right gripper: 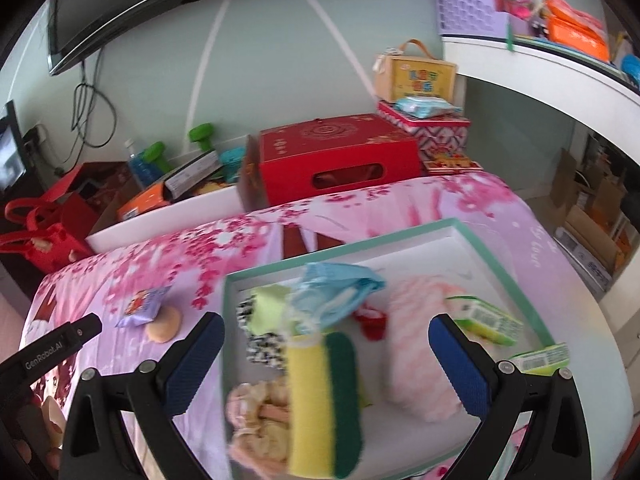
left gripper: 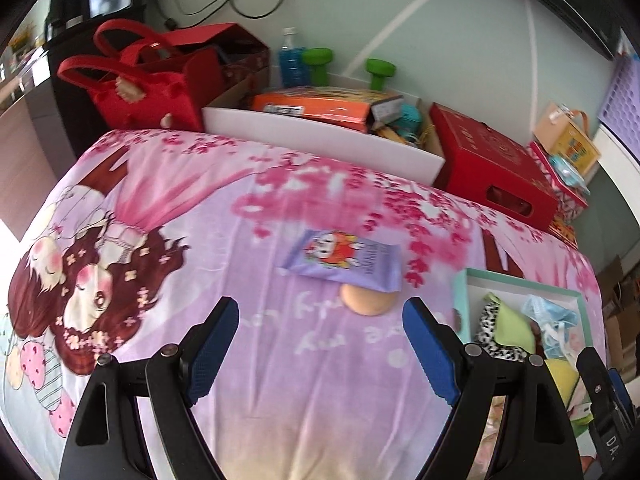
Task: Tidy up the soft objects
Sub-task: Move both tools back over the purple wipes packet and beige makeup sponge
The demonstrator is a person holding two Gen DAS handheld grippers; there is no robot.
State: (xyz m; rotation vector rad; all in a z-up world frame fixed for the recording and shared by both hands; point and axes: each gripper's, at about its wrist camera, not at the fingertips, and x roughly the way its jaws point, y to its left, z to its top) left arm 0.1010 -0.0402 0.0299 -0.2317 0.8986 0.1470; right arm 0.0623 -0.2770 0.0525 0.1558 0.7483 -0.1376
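A purple tissue packet (left gripper: 344,258) lies on the pink cartoon bedspread (left gripper: 200,216), partly over a round peach puff (left gripper: 367,299). My left gripper (left gripper: 320,344) is open and empty, just short of the puff. A teal-rimmed white tray (right gripper: 400,238) holds a yellow-green sponge (right gripper: 324,404), a blue mask (right gripper: 332,296), a pink fluffy cloth (right gripper: 420,352), a leopard-print piece (right gripper: 260,348) and green packets (right gripper: 484,318). My right gripper (right gripper: 326,364) is open and empty above the tray, over the sponge. The packet (right gripper: 142,306) and puff (right gripper: 164,324) lie left of the tray.
Behind the bed stand a white box of clutter (left gripper: 320,136), a red felt bag (left gripper: 136,84), a red carton (left gripper: 492,164) and green dumbbells (left gripper: 380,70). A small cardboard case (right gripper: 416,76) sits on a patterned tin (right gripper: 436,128). A white desk (right gripper: 540,76) is at the right.
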